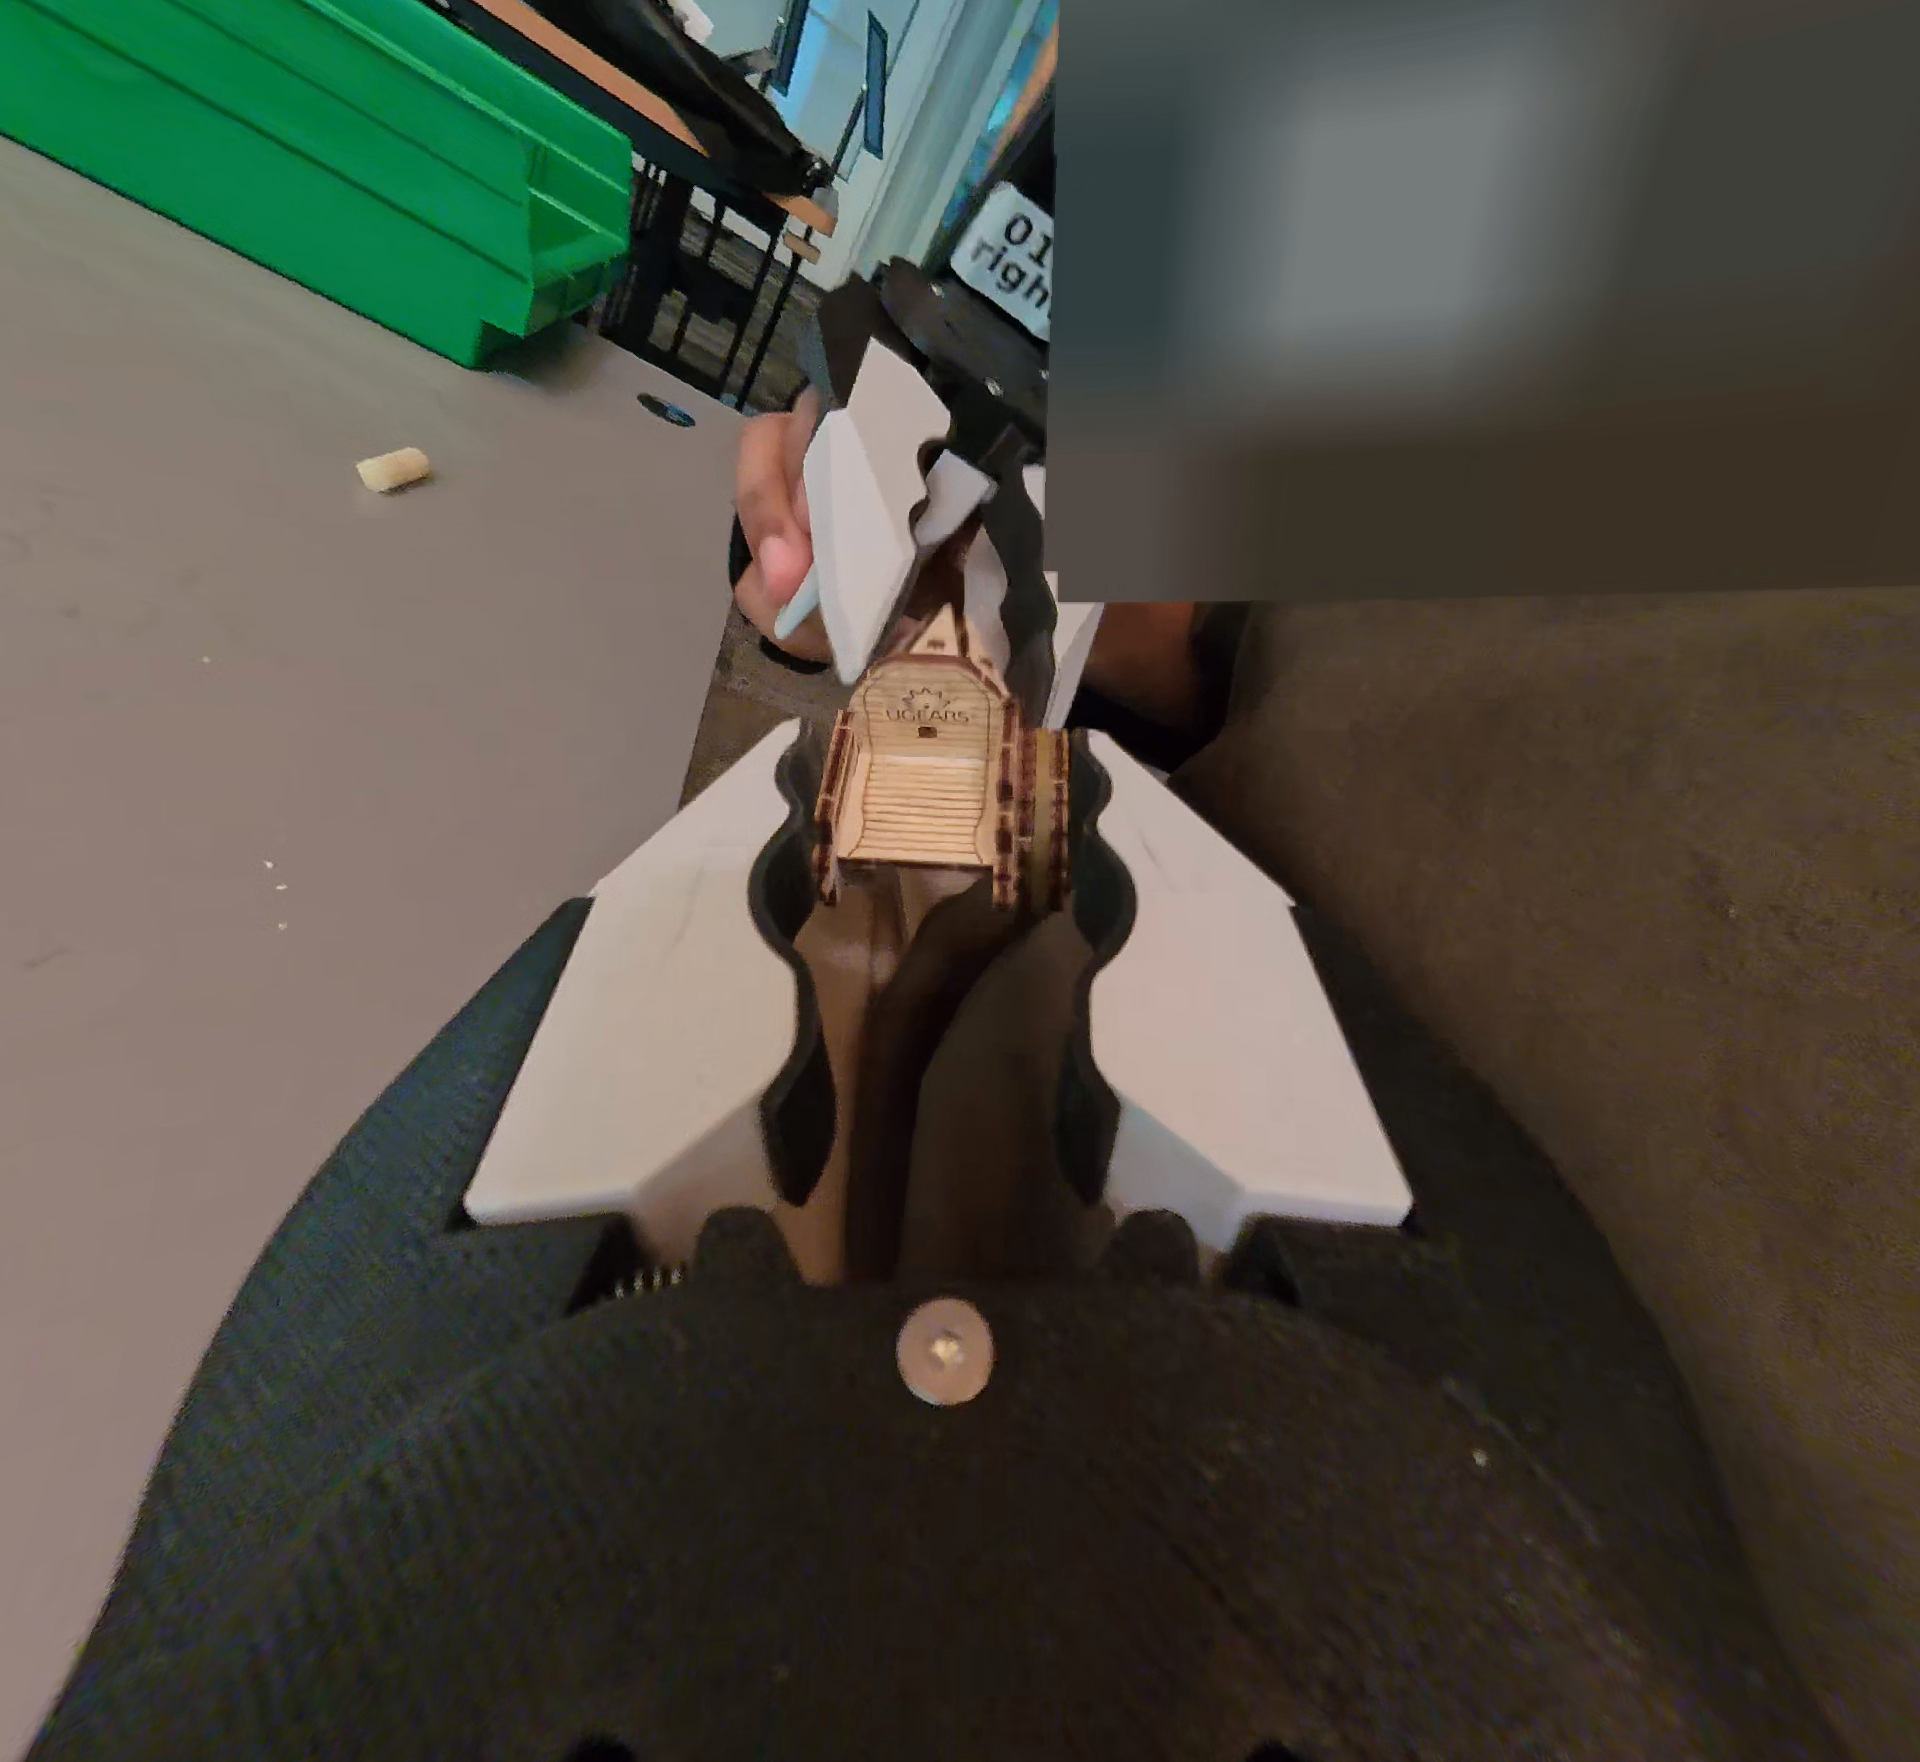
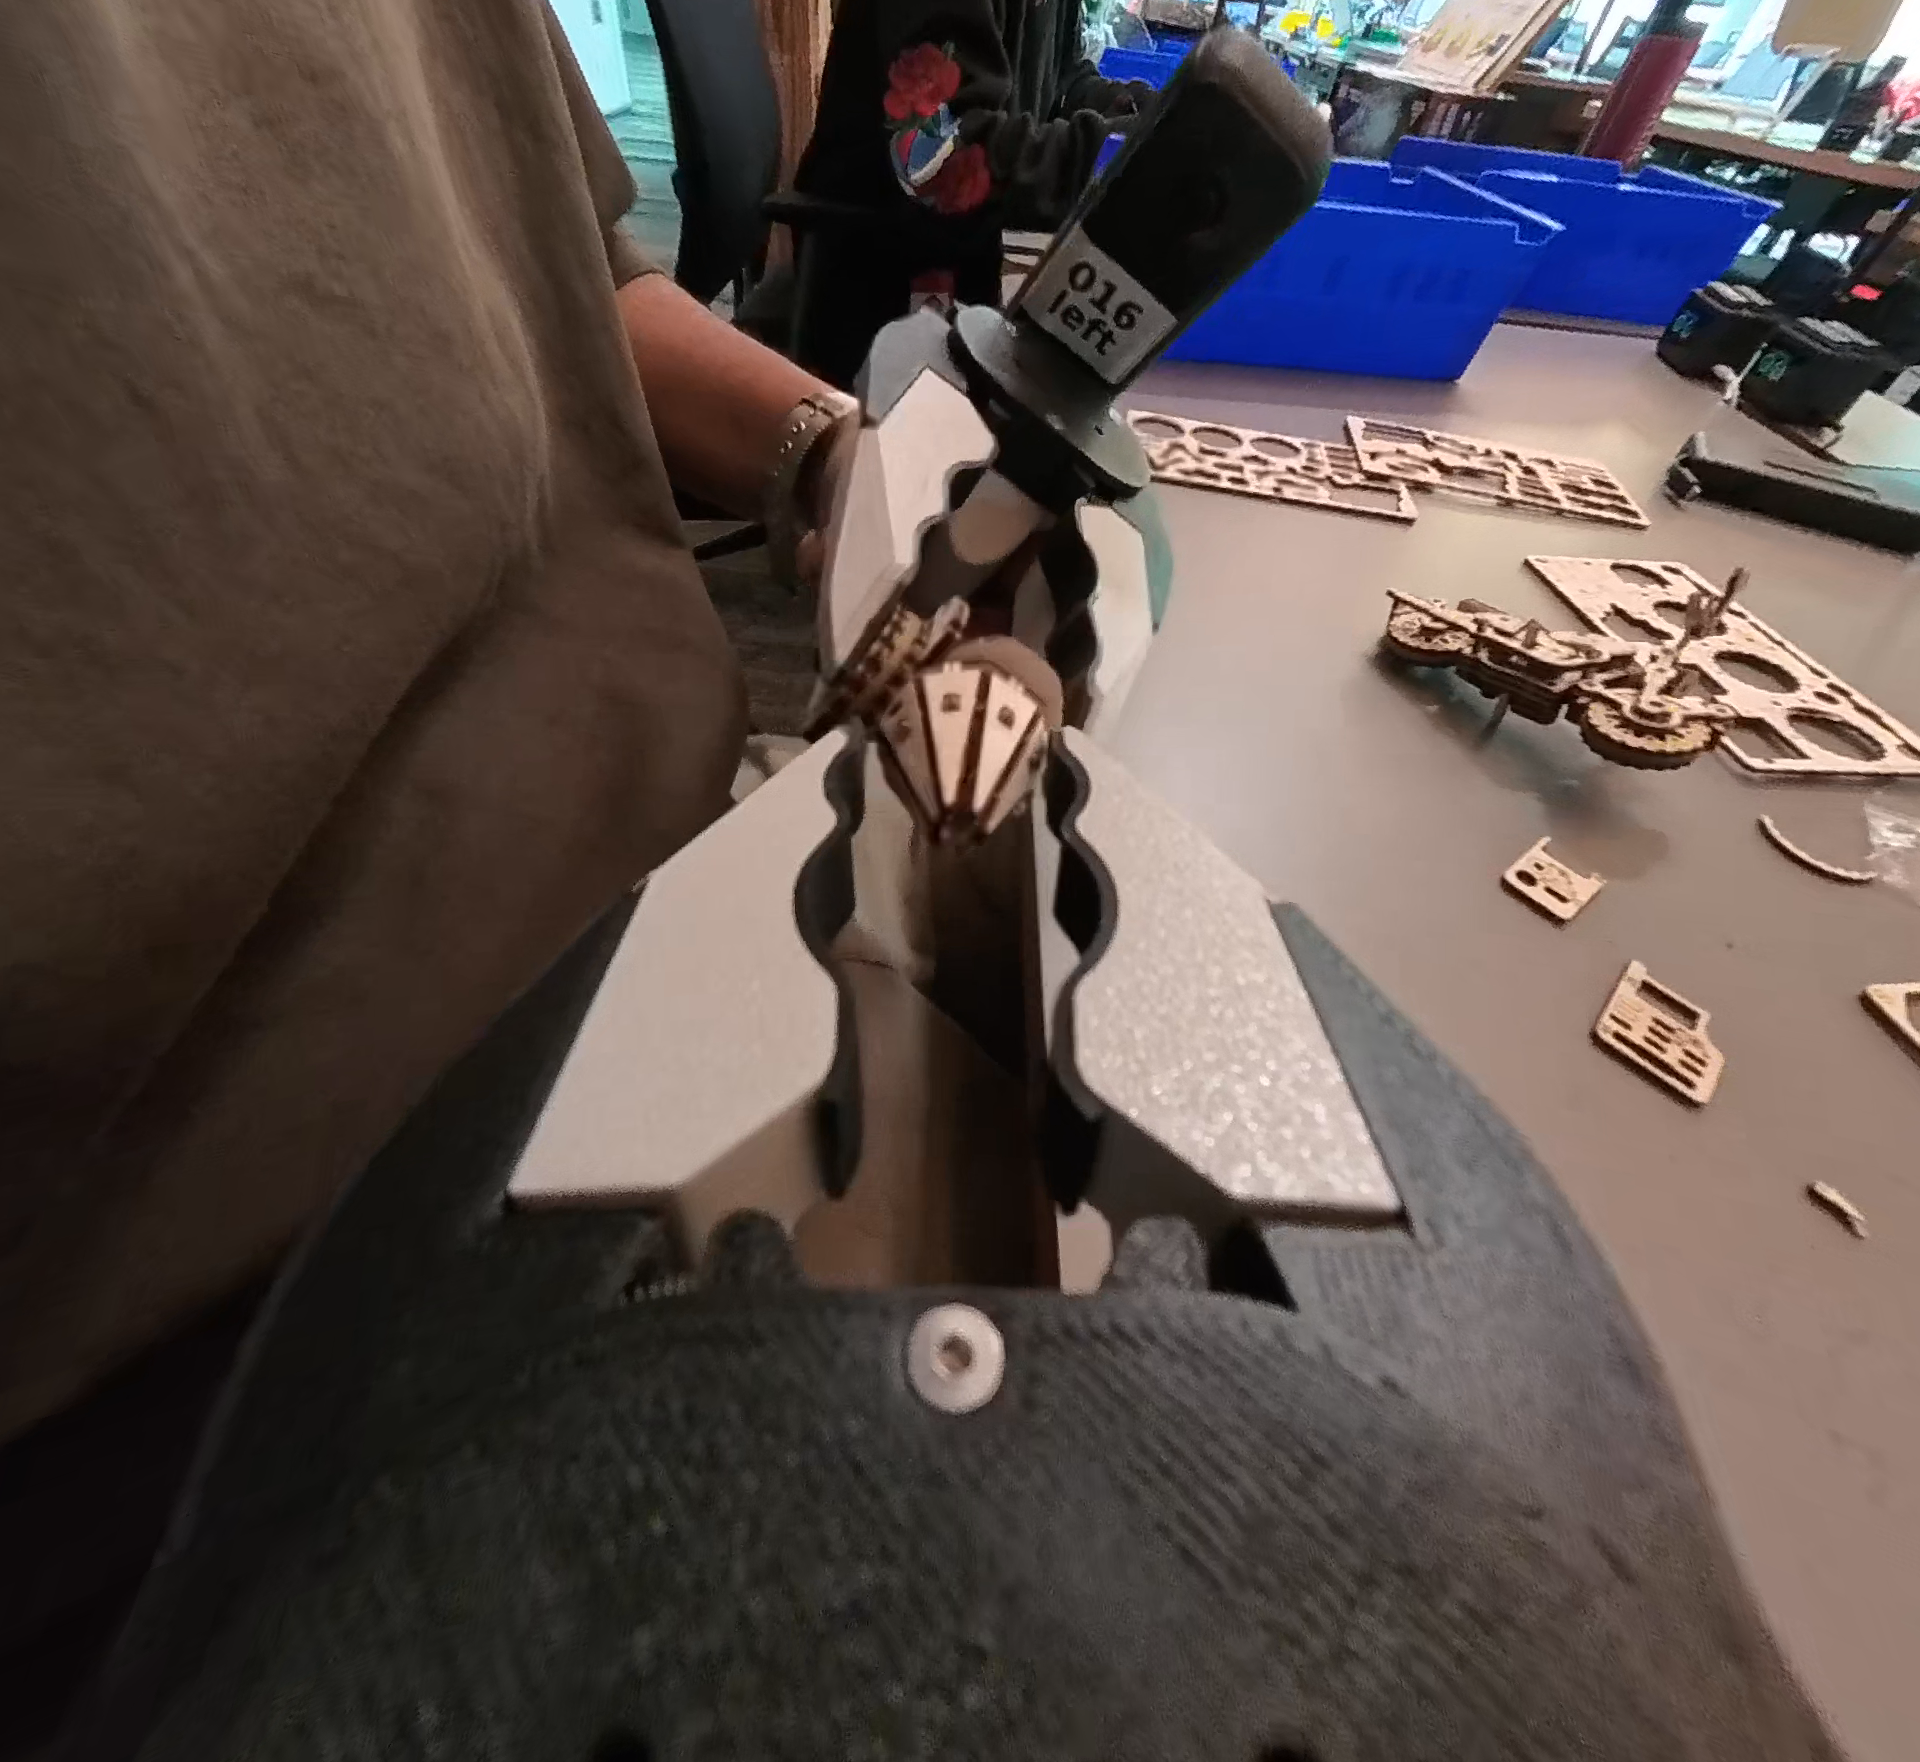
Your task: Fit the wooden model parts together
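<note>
A small pale wooden sidecar-like assembly [image 1: 920, 803] with a seat and a side wheel [image 1: 1039, 819] is held in the air between both grippers. My left gripper [image 1: 945, 767] is shut on its seat-and-wheel end. My right gripper [image 2: 956, 756] is shut on its pointed slatted nose [image 2: 961, 762]. Each gripper shows in the other's view, facing it tip to tip: the right one in the left wrist view [image 1: 935, 611], the left one in the right wrist view [image 2: 914, 632]. A finished wooden motorcycle model [image 2: 1538, 673] stands on the grey table [image 2: 1351, 777] to the right.
Punched-out wooden sheets [image 2: 1278, 471] and loose wooden pieces [image 2: 1657, 1032] lie on the table. Blue bins [image 2: 1351, 278] stand at the back. Green bins [image 1: 260, 102] and a small cork-like piece [image 1: 393, 470] are on the left side. A person's brown shirt [image 2: 312, 465] is close by. The grippers are tip to tip, or close to it. The finished wooden motorcycle model [image 2: 1538, 673] is about equally far from each gripper, around 25 centimeters.
</note>
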`<state>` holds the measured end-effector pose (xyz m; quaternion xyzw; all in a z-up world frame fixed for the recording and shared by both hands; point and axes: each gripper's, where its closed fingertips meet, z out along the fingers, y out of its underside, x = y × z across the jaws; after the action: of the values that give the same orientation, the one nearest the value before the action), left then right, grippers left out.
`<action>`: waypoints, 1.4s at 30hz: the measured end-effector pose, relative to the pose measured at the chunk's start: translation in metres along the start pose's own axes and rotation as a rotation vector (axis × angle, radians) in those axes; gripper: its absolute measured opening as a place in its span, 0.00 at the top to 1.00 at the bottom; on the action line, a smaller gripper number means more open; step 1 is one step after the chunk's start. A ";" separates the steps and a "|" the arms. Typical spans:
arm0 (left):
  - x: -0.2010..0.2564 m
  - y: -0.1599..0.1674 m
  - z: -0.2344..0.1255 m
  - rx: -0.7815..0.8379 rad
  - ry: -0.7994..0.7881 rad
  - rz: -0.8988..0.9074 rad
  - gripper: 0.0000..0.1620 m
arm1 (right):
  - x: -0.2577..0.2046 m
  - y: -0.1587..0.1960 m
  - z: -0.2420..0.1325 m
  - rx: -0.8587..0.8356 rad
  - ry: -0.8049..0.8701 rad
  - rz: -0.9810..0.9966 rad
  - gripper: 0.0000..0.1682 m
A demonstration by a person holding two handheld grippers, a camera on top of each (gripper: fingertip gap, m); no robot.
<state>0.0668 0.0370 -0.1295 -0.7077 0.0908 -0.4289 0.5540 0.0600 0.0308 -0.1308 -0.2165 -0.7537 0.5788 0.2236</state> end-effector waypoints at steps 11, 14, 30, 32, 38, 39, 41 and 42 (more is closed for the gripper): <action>-0.002 -0.004 -0.002 0.021 -0.011 -0.012 0.73 | 0.009 -0.006 -0.009 0.048 0.031 0.021 0.82; -0.003 -0.004 -0.002 0.025 -0.015 -0.012 0.73 | 0.007 -0.007 -0.008 0.047 0.020 0.024 0.86; -0.006 -0.010 -0.006 0.058 -0.033 -0.016 0.73 | 0.015 -0.007 -0.012 0.073 0.029 0.082 0.89; -0.007 -0.012 -0.006 0.069 -0.033 -0.019 0.73 | 0.018 -0.008 -0.014 0.082 0.044 0.084 0.88; -0.005 -0.020 -0.010 0.123 -0.027 0.000 0.73 | 0.021 -0.011 -0.019 0.118 0.030 0.146 0.83; -0.005 -0.022 -0.010 0.132 -0.036 0.022 0.73 | 0.020 -0.012 -0.019 0.123 0.024 0.149 0.83; -0.005 -0.025 -0.012 0.149 -0.063 0.081 0.73 | 0.019 -0.013 -0.019 0.127 0.019 0.156 0.83; -0.005 -0.026 -0.013 0.153 -0.076 0.112 0.73 | 0.019 -0.013 -0.019 0.128 0.018 0.160 0.82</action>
<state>0.0460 0.0406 -0.1090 -0.6730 0.0760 -0.3759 0.6325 0.0547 0.0532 -0.1121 -0.2664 -0.6934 0.6399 0.1970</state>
